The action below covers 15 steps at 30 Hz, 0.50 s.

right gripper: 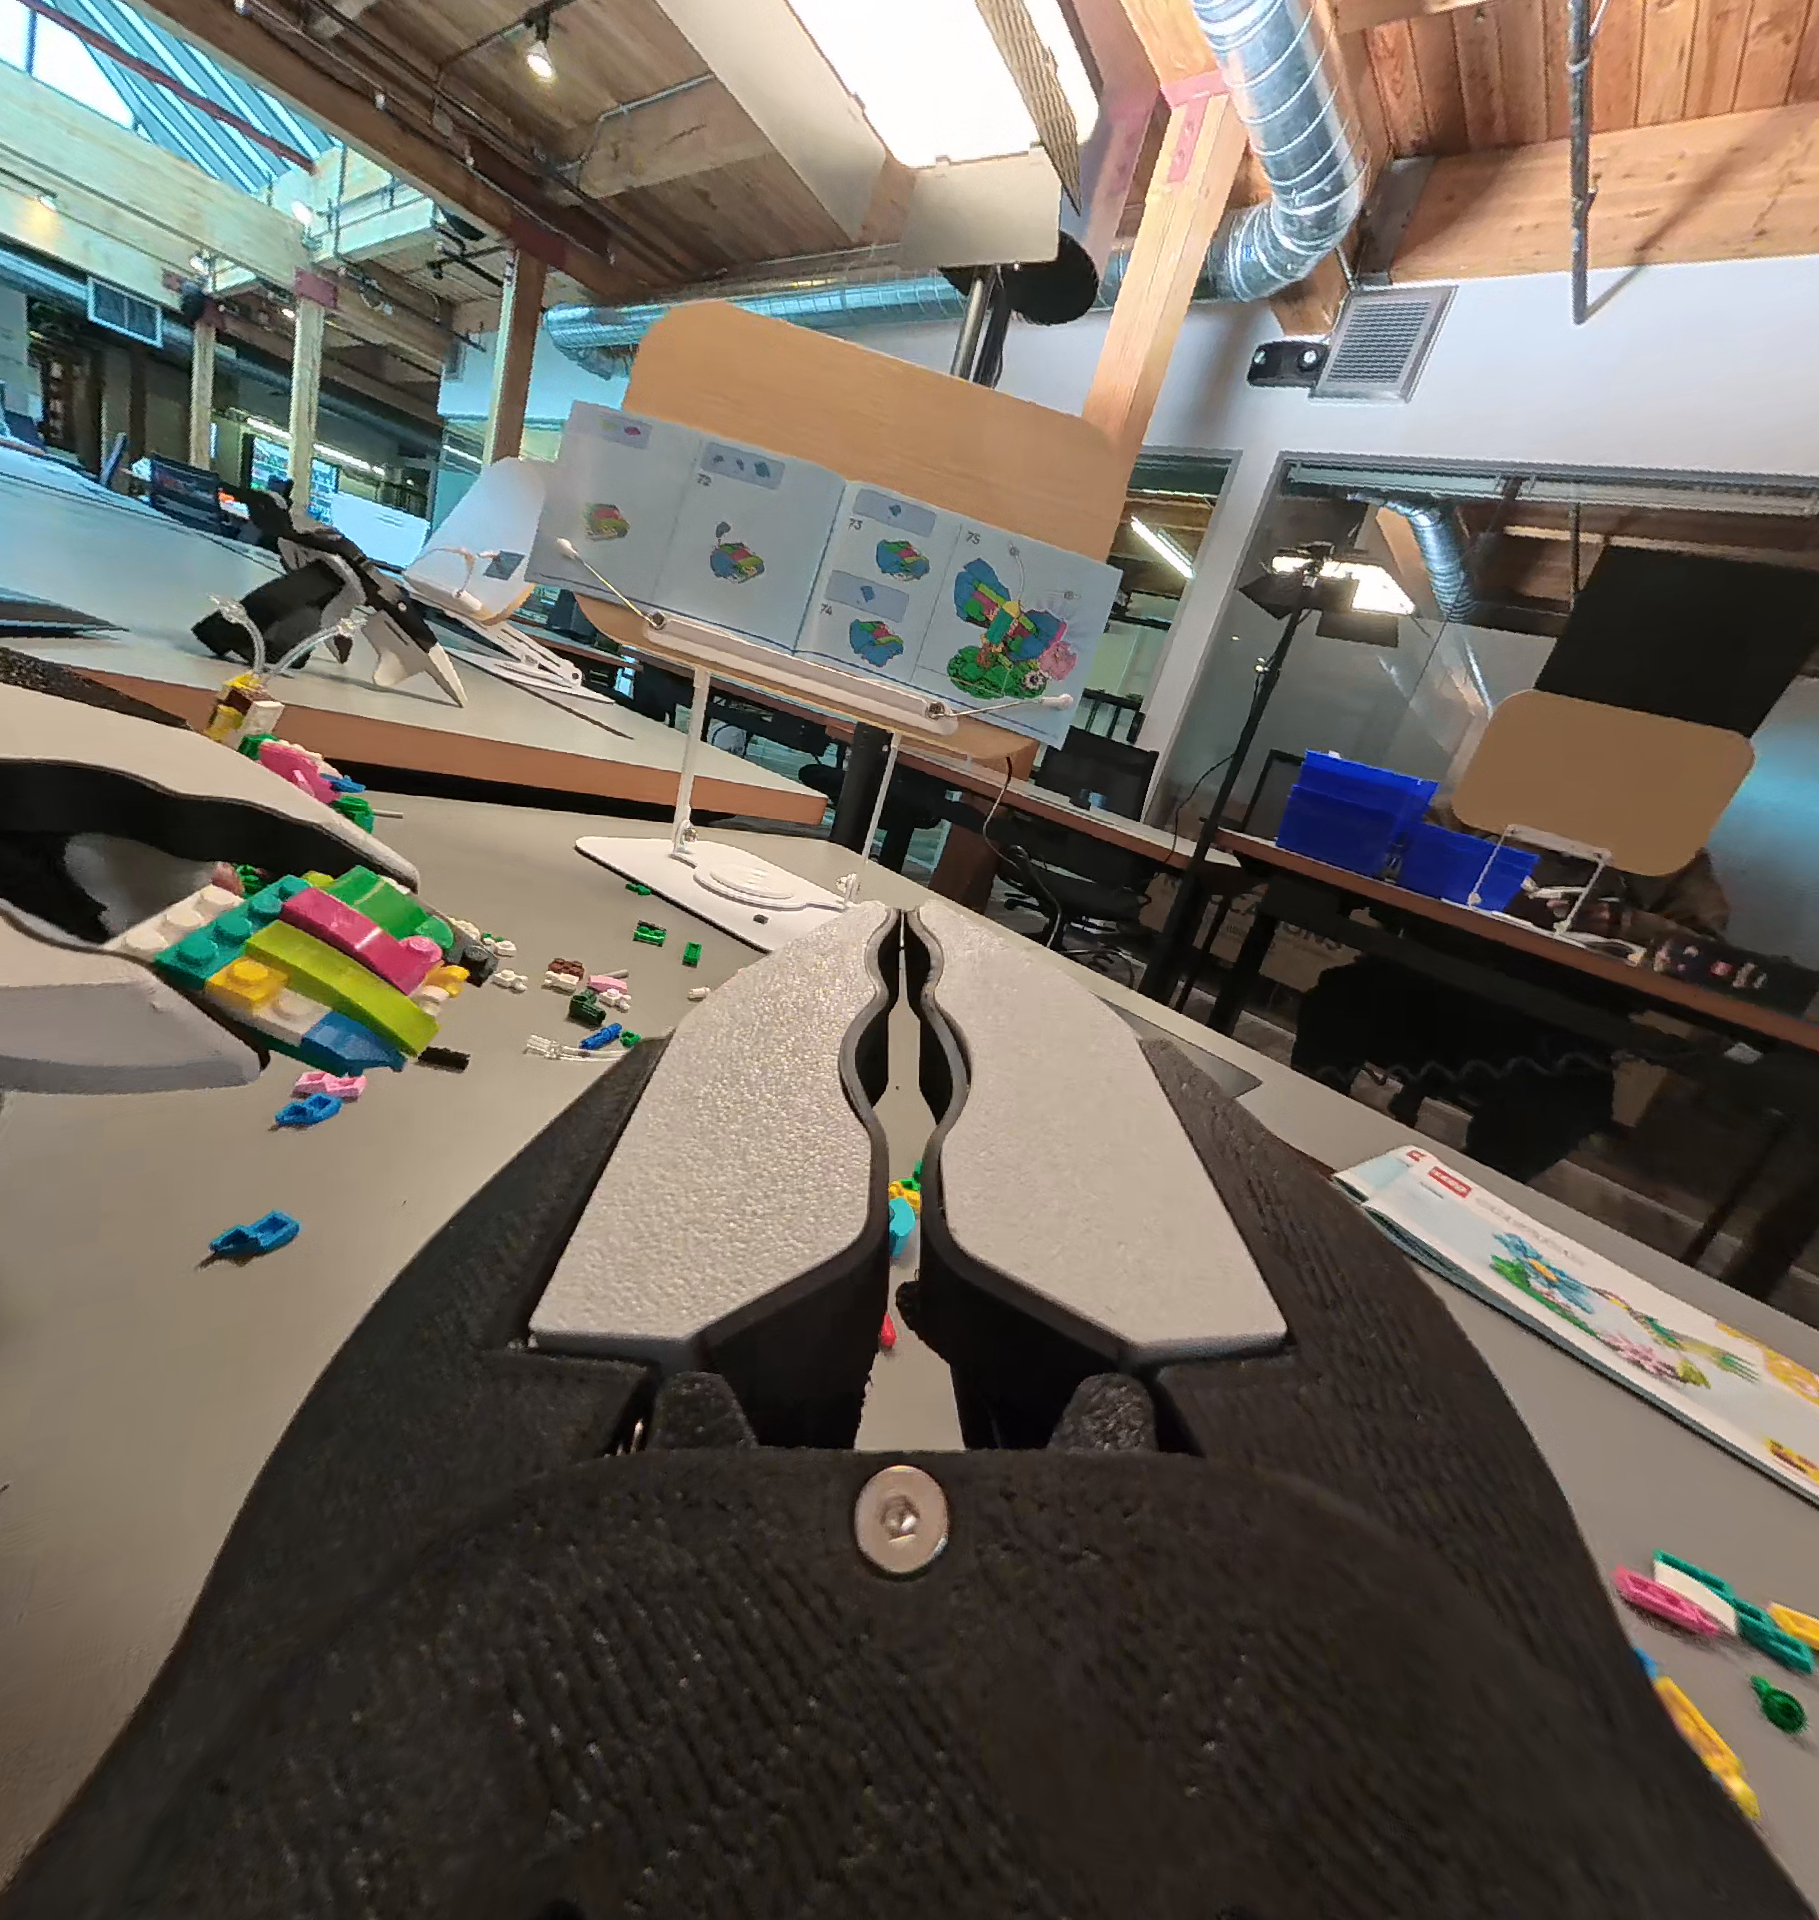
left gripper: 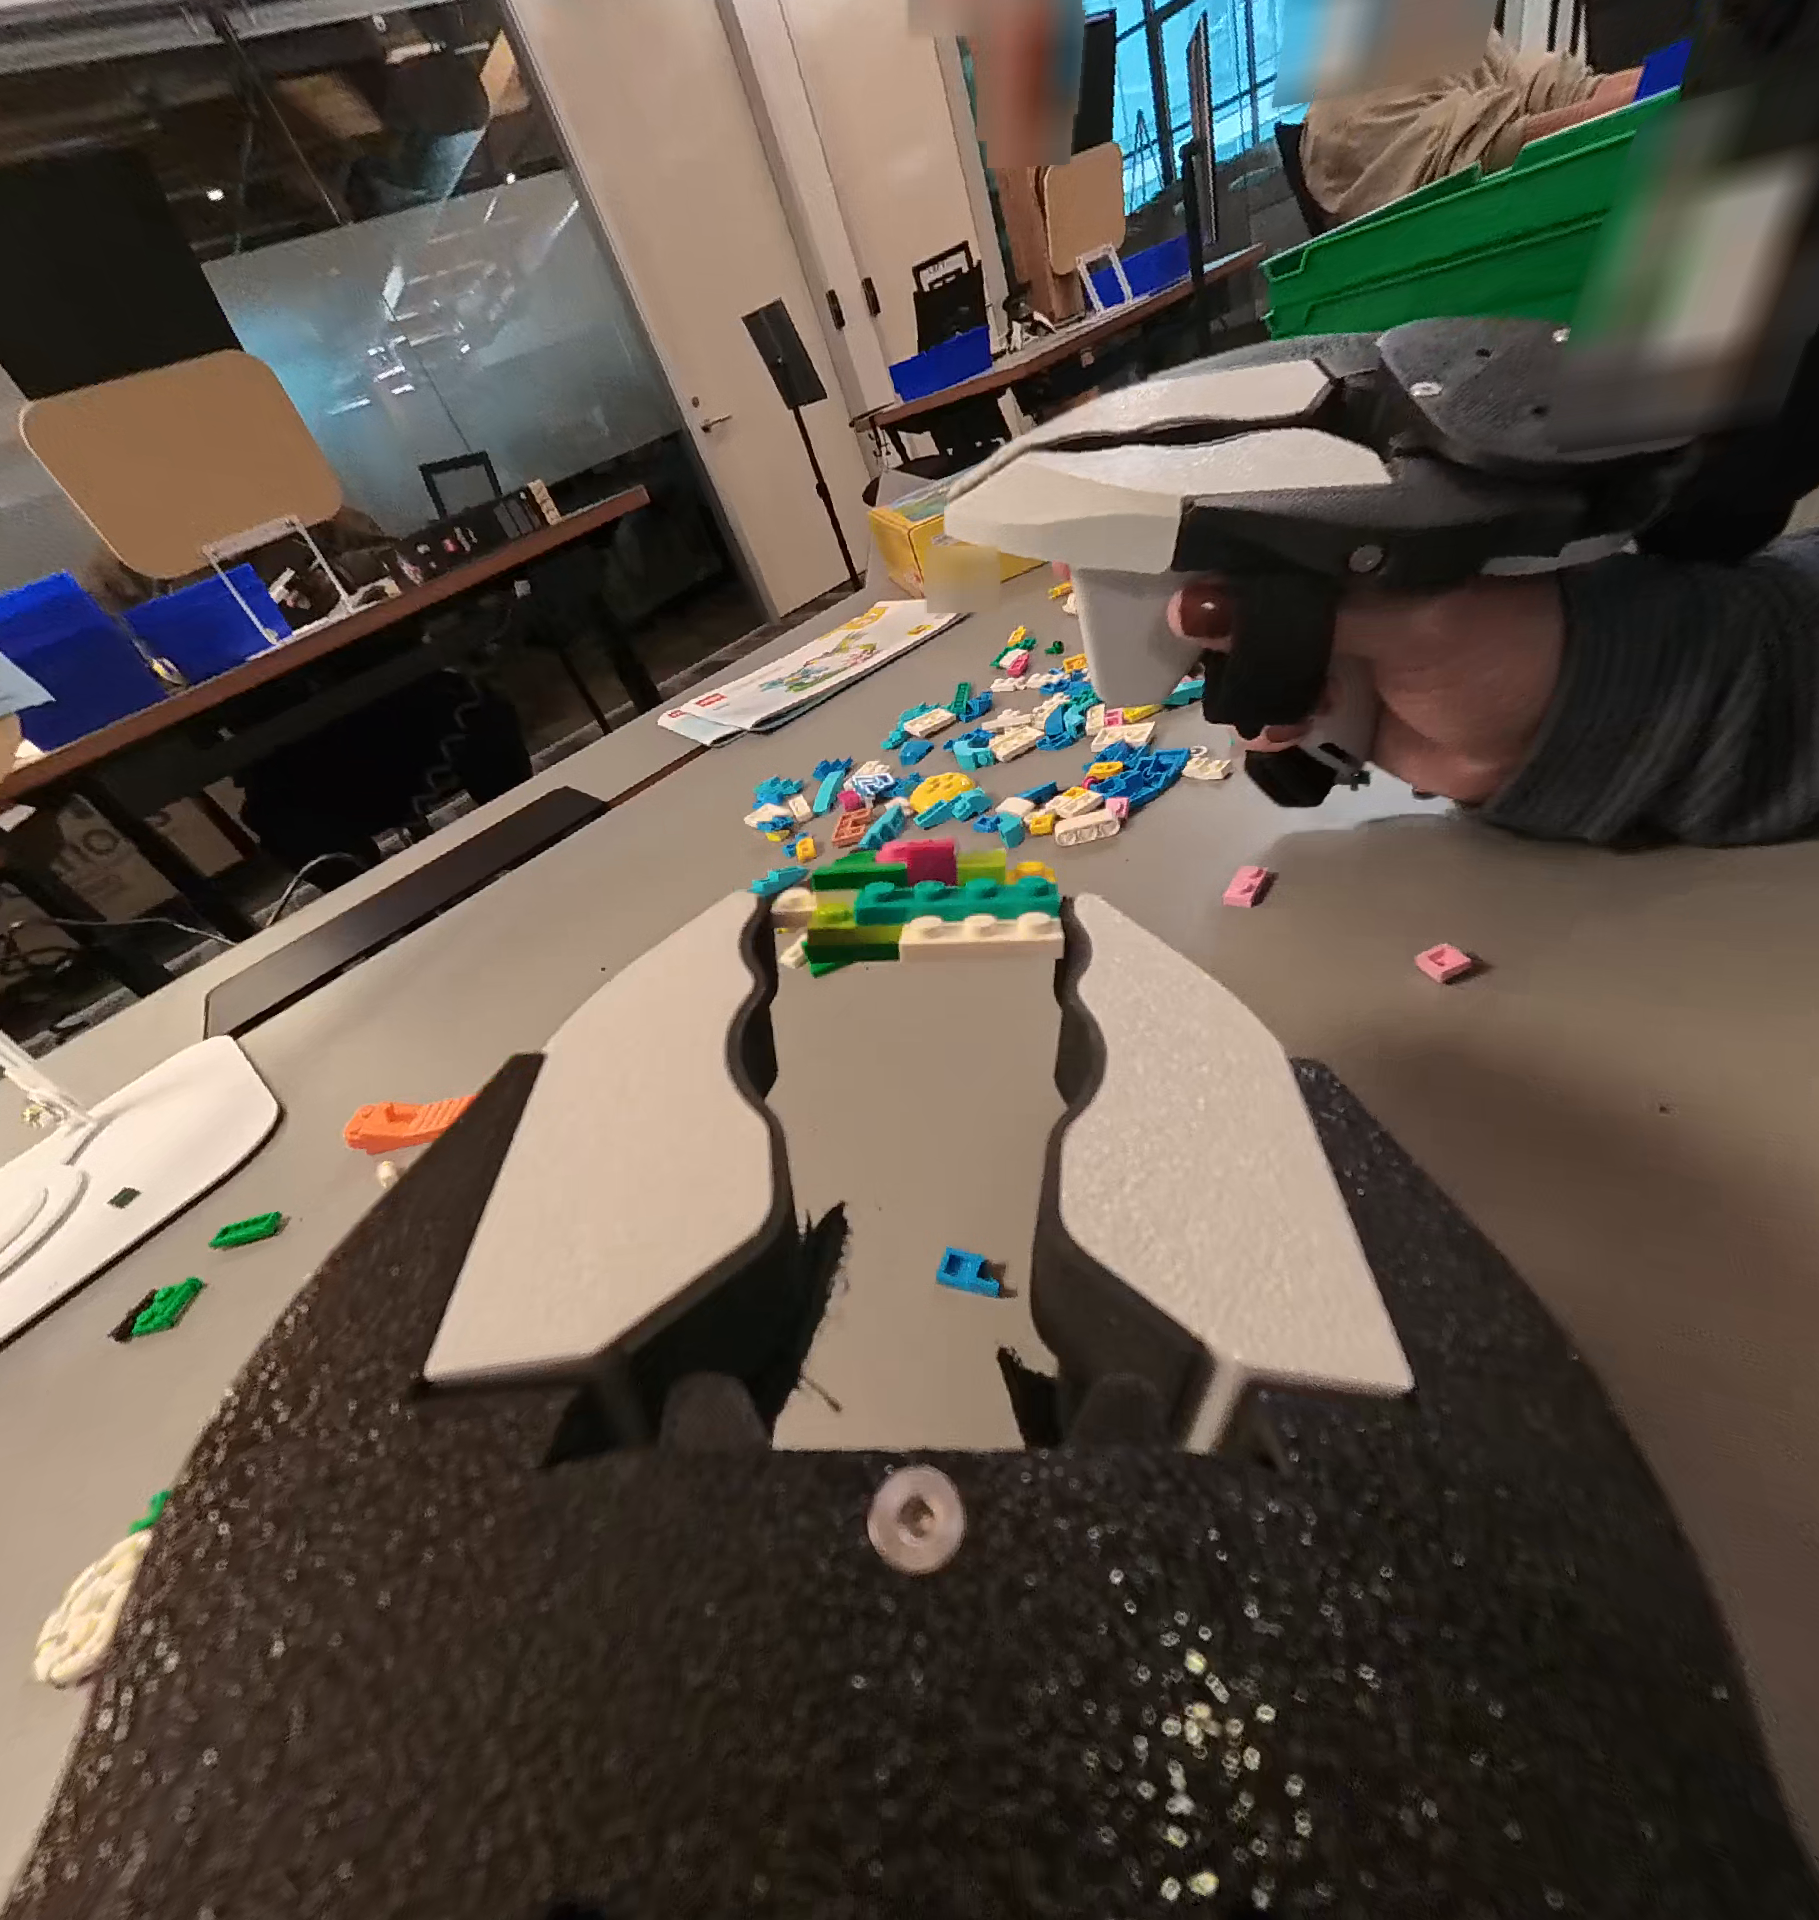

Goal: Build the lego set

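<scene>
My left gripper (left gripper: 917, 930) is shut on a small lego assembly (left gripper: 926, 904) of teal, white, green and pink bricks, held above the grey table (left gripper: 1507, 1195). The assembly also shows in the right wrist view (right gripper: 333, 966), between the left gripper's fingers (right gripper: 105, 1013). My right gripper (right gripper: 905, 925) is shut with its tips touching, and nothing shows between them. In the left wrist view it (left gripper: 972, 520) hovers above a pile of loose bricks (left gripper: 1019, 758), held by a hand (left gripper: 1435, 696).
An open instruction booklet (right gripper: 832, 582) stands on a white stand (right gripper: 718, 883). Another booklet (right gripper: 1611, 1309) lies flat at right. Loose bricks (right gripper: 593, 987) are scattered on the table, with an orange brick separator (left gripper: 401, 1122), pink pieces (left gripper: 1445, 961) and a blue piece (left gripper: 962, 1270). The gap from one gripper's tips to the other's is roughly 11 cm. My left gripper's tips are some 8 cm from the blue piece (left gripper: 962, 1270). My right wrist view (right gripper: 251, 1228) looks at it from another angle.
</scene>
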Tool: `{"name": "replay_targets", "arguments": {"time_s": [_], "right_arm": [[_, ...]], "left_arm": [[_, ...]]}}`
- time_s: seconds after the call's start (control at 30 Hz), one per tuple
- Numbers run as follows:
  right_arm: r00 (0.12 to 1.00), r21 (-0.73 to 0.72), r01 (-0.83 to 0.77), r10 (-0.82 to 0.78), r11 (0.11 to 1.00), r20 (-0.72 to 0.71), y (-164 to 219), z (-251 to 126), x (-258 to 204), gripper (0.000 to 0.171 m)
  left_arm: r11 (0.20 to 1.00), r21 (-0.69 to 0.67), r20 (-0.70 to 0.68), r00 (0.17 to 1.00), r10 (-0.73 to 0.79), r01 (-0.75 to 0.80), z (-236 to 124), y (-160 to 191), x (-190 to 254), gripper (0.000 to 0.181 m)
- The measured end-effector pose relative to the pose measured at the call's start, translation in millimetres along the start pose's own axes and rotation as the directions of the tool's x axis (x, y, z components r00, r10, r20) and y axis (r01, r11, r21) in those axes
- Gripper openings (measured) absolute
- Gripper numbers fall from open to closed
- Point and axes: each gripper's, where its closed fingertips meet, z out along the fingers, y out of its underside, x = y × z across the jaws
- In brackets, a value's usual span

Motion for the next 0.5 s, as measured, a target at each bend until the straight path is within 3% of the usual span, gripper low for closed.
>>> {"name": "replay_targets", "arguments": {"time_s": [0.33,0.5], "right_arm": [[0.983,-0.039,0.165,-0.167,0.986,-0.075,1.4,-2.1,5.1,0.000],[0.967,-0.082,0.234,-0.241,0.969,-0.085,7.5,-1.6,3.3,0.000]], "left_arm": [[0.998,0.054,0.008,0.999,-0.041,0.040,-5.2,-5.8,-4.9,0.051],[0.999,0.041,0.107,0.994,-0.013,0.009,-11.2,-5.0,-12.3,0.051]]}}
